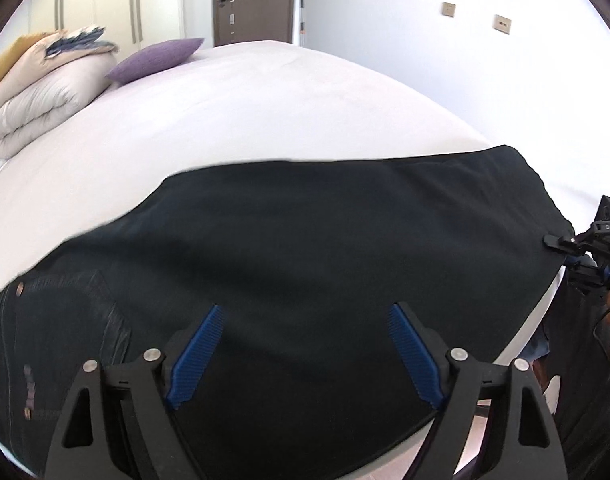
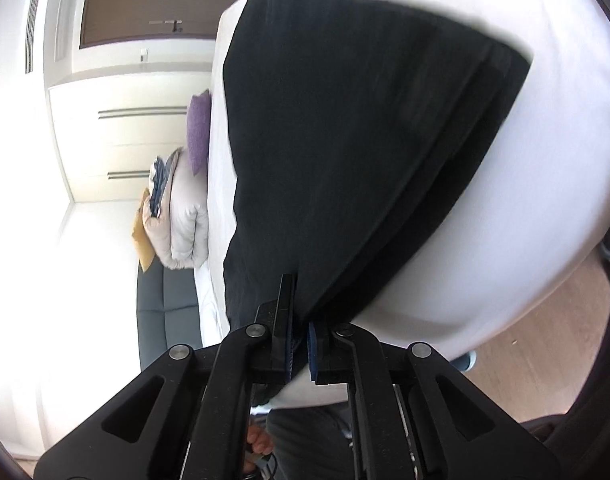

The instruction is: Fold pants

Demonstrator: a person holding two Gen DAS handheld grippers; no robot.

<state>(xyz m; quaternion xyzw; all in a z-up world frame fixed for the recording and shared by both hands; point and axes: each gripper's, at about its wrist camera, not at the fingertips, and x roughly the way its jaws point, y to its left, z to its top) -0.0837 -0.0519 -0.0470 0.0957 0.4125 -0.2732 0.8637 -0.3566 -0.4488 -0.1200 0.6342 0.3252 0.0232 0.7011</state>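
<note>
Right claw (image 2: pixel 301 332) clamping pants (image 2: pixel 345 140) corner

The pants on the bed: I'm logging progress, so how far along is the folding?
Done: the pants lie on the bed with the legs apparently stacked; layered edges show in the right wrist view. In hand: the right hand-held gripper is shut on the hem end, while the left hand-held gripper hangs open over the middle, gripping nothing. Left: the pants lie full length, so no crosswise fold is made yet.
</note>
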